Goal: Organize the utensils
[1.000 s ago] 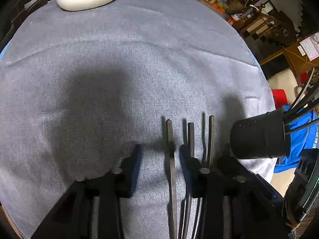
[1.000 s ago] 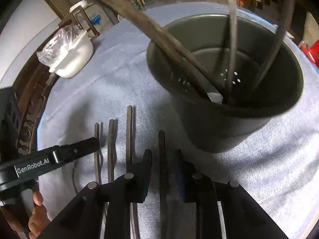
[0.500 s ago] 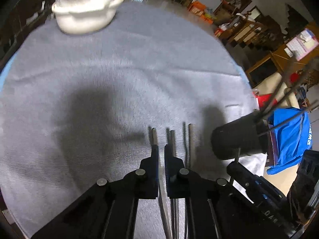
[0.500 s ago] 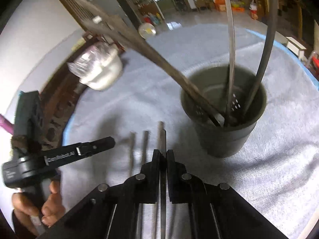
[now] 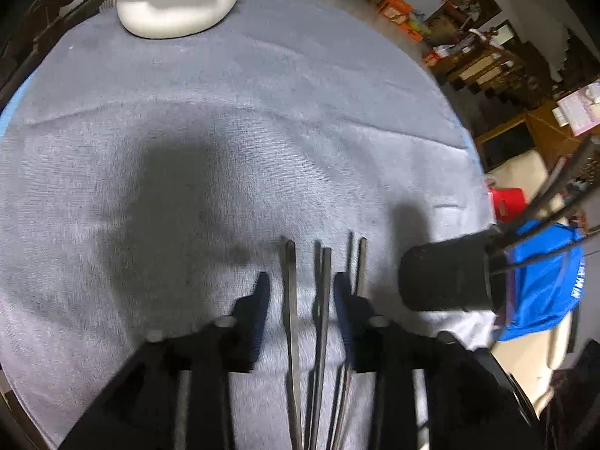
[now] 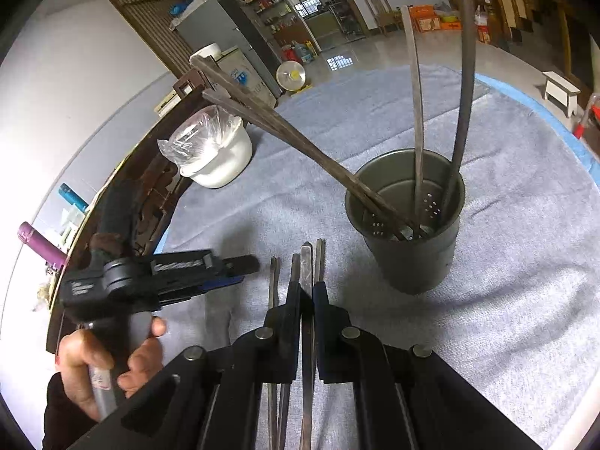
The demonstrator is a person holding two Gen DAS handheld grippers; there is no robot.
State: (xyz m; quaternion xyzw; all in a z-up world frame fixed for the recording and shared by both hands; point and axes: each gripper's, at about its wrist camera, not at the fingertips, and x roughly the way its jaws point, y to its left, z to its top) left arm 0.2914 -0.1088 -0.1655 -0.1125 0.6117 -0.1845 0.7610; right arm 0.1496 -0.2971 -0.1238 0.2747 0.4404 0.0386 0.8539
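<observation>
Several dark chopsticks (image 5: 288,300) lie side by side on the grey cloth. My left gripper (image 5: 300,285) is open just above them, with two chopsticks between its fingers. My right gripper (image 6: 306,288) is shut on one chopstick (image 6: 306,262) and holds it raised above the cloth. A dark round utensil holder (image 6: 408,240) with several chopsticks standing in it is just ahead and right of the right gripper; it also shows in the left wrist view (image 5: 446,273). The left gripper shows in the right wrist view (image 6: 240,266) at the left.
A white bowl (image 5: 172,3) covered with plastic film stands at the far edge of the round table (image 5: 225,112). It also shows in the right wrist view (image 6: 213,157). A blue cloth (image 5: 543,292) hangs beyond the table's right edge.
My left gripper was shut half a second ago and has opened, now straddling two chopsticks. My right gripper has closed on one chopstick and lifted it away from the cloth.
</observation>
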